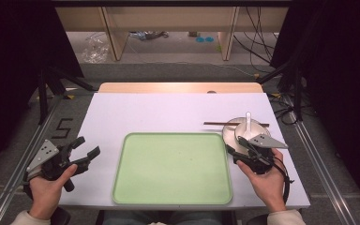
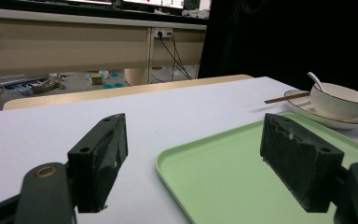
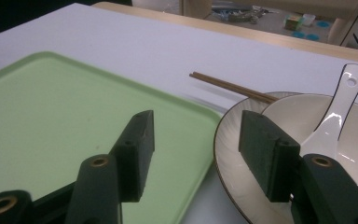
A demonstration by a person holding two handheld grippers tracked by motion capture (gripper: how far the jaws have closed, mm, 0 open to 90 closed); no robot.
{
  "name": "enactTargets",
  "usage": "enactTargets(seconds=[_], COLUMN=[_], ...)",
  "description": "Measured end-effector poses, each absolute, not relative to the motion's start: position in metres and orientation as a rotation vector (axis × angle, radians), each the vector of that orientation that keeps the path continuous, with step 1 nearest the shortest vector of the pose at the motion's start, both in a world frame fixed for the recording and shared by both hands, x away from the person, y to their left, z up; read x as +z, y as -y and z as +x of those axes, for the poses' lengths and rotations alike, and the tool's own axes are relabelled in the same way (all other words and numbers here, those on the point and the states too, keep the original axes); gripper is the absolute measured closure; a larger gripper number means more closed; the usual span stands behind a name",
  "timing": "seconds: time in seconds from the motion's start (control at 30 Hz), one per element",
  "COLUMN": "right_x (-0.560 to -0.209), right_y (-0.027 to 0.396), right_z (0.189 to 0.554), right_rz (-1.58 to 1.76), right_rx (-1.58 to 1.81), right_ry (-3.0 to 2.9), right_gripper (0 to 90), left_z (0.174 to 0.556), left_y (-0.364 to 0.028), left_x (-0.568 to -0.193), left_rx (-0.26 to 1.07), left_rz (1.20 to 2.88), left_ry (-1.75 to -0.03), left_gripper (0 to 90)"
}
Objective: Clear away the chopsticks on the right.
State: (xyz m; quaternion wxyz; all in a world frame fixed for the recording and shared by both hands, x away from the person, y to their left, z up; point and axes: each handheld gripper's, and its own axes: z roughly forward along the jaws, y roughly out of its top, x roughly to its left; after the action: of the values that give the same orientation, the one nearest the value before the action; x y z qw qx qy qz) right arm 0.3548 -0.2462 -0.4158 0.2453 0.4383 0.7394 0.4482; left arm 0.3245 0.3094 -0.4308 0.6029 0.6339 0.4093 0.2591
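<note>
A: Step in hand, by judgement: approach to the crockery stack at the right edge of the worktop. Nothing lifted yet.

B: Holdings, largest first?

A: White worktop [image 1: 168,112], wooden strip along the far edge. Green tray [image 1: 172,168], bare, at the middle of the near edge. Plate [image 3: 228,154] just beside the tray's far right corner, apart from it by a narrow gap. Bowl [image 2: 340,100] seated on the plate. Spoon [image 3: 338,105] leaning in the bowl, handle toward the far edge. Chopsticks [image 3: 228,86] laid across the plate's far rim, tips pointing toward the left edge.

B: Tools?

A: Right gripper [image 3: 196,144] spread wide, nothing between the jaws, one jaw over the plate's near rim, the other over the tray's corner. Left gripper [image 1: 85,151] likewise spread and unloaded, near the left edge, left of the tray.

B: Next move?

A: Probably a close on the plate's rim; calls for a lower, level approach so a jaw slips under the rim. Risk: stack tipping, chopsticks rolling off.

B: Room?

A: Dark curtains left and right. Beyond the far edge, a grey floor with cables, small clutter and wooden bench legs.
</note>
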Motion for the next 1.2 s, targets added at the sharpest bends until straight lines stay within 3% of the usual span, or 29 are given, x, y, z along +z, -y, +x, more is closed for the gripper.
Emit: enactTargets(seconds=[0.2, 0.33, 0.47, 0.87, 1.2], right_x=[-0.411, -0.405, -0.397, -0.389, -0.409], right_y=[0.247, 0.245, 0.242, 0.229, 0.219], right_z=[0.365, 0.375, 0.392, 0.45, 0.505], right_rz=[1.217, 1.286, 1.38, 1.571, 1.678], right_rx=[1.185, 1.116, 1.031, 0.843, 0.697], right_ry=[-2.014, -2.053, -2.062, -2.091, -2.116], right_gripper=[52.9, 74.8, 89.0, 90.0, 90.0], left_z=[0.325, 0.325, 0.324, 0.325, 0.324], left_y=[-0.309, -0.31, -0.309, -0.31, -0.311], left_x=[-0.431, -0.431, -0.431, -0.431, -0.431], left_rx=[0.598, 0.598, 0.597, 0.598, 0.598], left_rz=[1.474, 1.468, 1.477, 1.475, 1.474], left_ry=[-0.948, -0.948, -0.949, -0.947, -0.953], left_gripper=[22.9, 23.0, 23.0, 23.0, 23.0])
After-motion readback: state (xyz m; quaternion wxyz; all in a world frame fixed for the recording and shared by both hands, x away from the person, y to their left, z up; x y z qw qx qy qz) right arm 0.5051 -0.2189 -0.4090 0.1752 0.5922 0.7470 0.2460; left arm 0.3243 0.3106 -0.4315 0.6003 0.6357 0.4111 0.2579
